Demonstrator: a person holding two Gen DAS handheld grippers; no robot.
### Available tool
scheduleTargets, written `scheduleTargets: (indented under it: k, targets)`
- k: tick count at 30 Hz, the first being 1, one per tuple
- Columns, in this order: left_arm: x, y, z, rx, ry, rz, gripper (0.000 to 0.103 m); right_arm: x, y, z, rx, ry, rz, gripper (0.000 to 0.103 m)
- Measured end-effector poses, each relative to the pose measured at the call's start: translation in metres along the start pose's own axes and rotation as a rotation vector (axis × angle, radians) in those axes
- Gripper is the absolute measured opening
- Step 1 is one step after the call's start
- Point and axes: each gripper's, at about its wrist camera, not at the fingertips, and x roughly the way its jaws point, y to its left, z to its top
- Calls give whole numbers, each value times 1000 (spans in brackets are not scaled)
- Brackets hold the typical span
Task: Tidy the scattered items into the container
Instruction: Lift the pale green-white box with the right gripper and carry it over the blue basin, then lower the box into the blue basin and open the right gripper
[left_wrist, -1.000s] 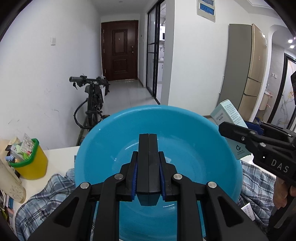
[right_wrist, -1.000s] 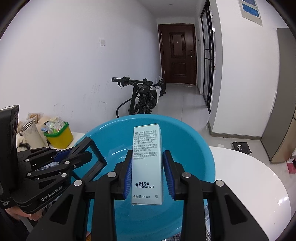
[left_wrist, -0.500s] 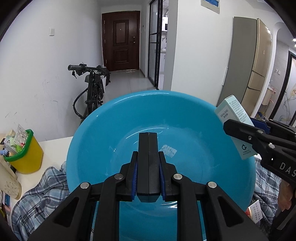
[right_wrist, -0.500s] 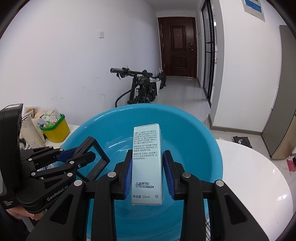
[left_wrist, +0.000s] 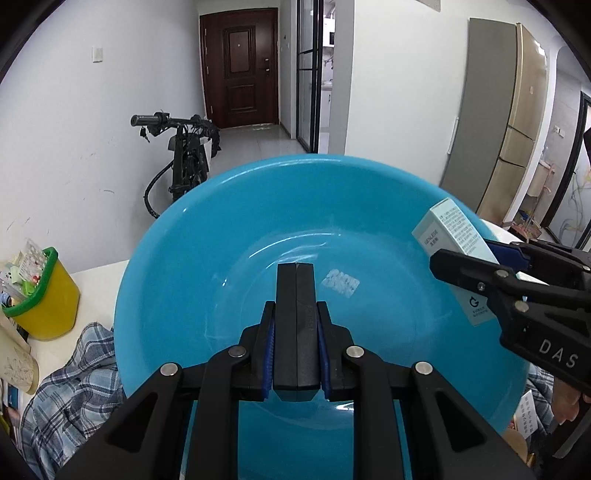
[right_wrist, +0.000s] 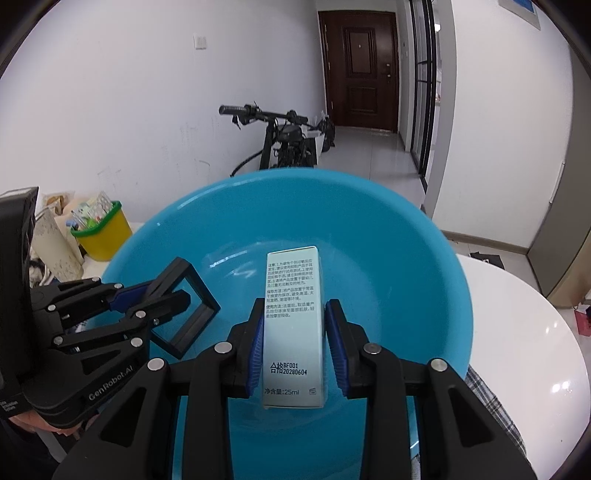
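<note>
The left claw (left_wrist: 296, 332) squeezes a flat black thing (left_wrist: 296, 325) between its blue pads. From the left wrist view only its thin edge shows, so you cannot tell what it is. From the right wrist view it looks like a black square frame (right_wrist: 184, 308) with an open middle. The right claw (right_wrist: 294, 343) is shut tight on a tall pale green paper box (right_wrist: 293, 325) with small black writing; the box's bottom end is hidden behind the claw. Both things hang over the inside of the big round blue plastic bowl (left_wrist: 184, 295), just ahead of the claws. The bowl's near edge is cut off by the claws. A small whitish patch (left_wrist: 340, 283) lies on the bowl's floor, just past the left claw; it is too blurry to read. A blue checked cloth (left_wrist: 74, 384) sticks out from under the bowl, to the left of the left claw. A yellow bin with a green rim (left_wrist: 44, 299) stands farther left.

A second ago the bowl looked smaller and lower in both views. Now it fills more of each picture, and both claws have come down closer to it. The grips have not changed.
</note>
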Motion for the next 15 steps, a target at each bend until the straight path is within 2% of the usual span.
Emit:
scheduleTargets:
  k: [6,15]
  targets:
    - [10,5,-4,-9,39,18,21,6,-2,-3,-7,27,-17,30]
    - [24,-1,-11,2,104,-6,21,7,-2,-3,-12,42,-22,30]
